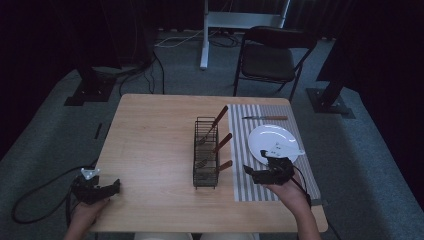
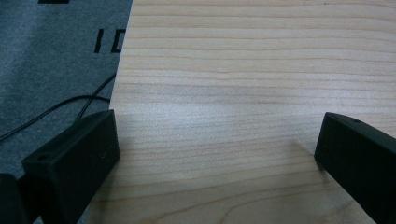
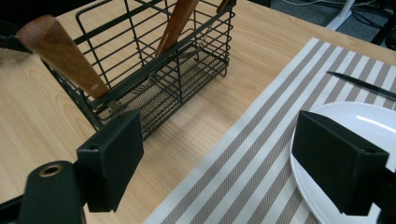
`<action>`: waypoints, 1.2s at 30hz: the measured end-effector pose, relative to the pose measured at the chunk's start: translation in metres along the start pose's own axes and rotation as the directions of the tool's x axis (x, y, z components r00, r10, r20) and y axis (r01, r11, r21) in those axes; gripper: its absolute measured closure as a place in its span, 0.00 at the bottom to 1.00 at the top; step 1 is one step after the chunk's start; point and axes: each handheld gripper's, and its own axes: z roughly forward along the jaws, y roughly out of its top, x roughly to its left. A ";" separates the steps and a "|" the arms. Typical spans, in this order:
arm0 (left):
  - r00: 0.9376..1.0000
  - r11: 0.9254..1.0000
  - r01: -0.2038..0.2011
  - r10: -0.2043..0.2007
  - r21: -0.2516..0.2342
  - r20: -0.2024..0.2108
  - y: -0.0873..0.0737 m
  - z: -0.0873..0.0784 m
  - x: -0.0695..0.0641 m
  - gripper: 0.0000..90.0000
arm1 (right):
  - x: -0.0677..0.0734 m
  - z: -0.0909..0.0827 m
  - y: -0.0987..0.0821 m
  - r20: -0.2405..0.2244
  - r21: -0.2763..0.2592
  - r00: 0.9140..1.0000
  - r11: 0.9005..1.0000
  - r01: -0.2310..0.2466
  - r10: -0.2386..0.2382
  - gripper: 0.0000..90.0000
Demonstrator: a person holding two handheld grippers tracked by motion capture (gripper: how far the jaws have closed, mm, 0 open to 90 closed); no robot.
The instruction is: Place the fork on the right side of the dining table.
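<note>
Just right of the wire basket point(image 1: 205, 154), the right gripper point(image 1: 256, 174) hovers over the striped mat point(image 1: 260, 190), jaws wide apart, nothing in them. Left gripper point(image 1: 114, 188) sits well left of the basket, also gaping.

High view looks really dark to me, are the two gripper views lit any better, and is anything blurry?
High view: dim, with the room's edges near black, though the white plate stands out. Left gripper view: brighter, with soft jaw shadows on the table. Right gripper view: brightest; the wire basket is sharp, the near wooden handle slightly soft.
</note>
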 end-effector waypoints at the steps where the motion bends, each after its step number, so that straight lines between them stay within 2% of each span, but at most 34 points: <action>1: 1.000 1.000 0.000 0.000 0.000 0.000 0.000 0.000 0.000 0.00 | 0.000 0.002 0.002 -0.003 -0.001 1.000 1.000 0.003 -0.003 0.18; 12: 1.000 1.000 0.000 0.000 0.000 0.000 0.000 0.000 0.000 0.00 | 0.003 0.014 0.017 -0.007 -0.012 1.000 1.000 0.013 -0.013 0.18; 26: 1.000 1.000 -0.002 0.002 0.001 0.000 0.000 0.000 0.000 0.00 | 0.006 0.040 0.039 -0.032 -0.016 0.999 1.000 0.015 -0.015 0.18; 34: 1.000 1.000 -0.002 0.002 0.000 -0.001 0.000 0.000 0.000 0.00 | 0.009 0.052 0.043 -0.059 -0.022 0.998 1.000 -0.003 0.002 0.18; 36: 1.000 1.000 -0.002 0.002 0.000 -0.001 0.000 0.000 0.000 0.00 | 0.009 0.053 0.045 -0.060 -0.022 0.998 1.000 -0.010 0.009 0.22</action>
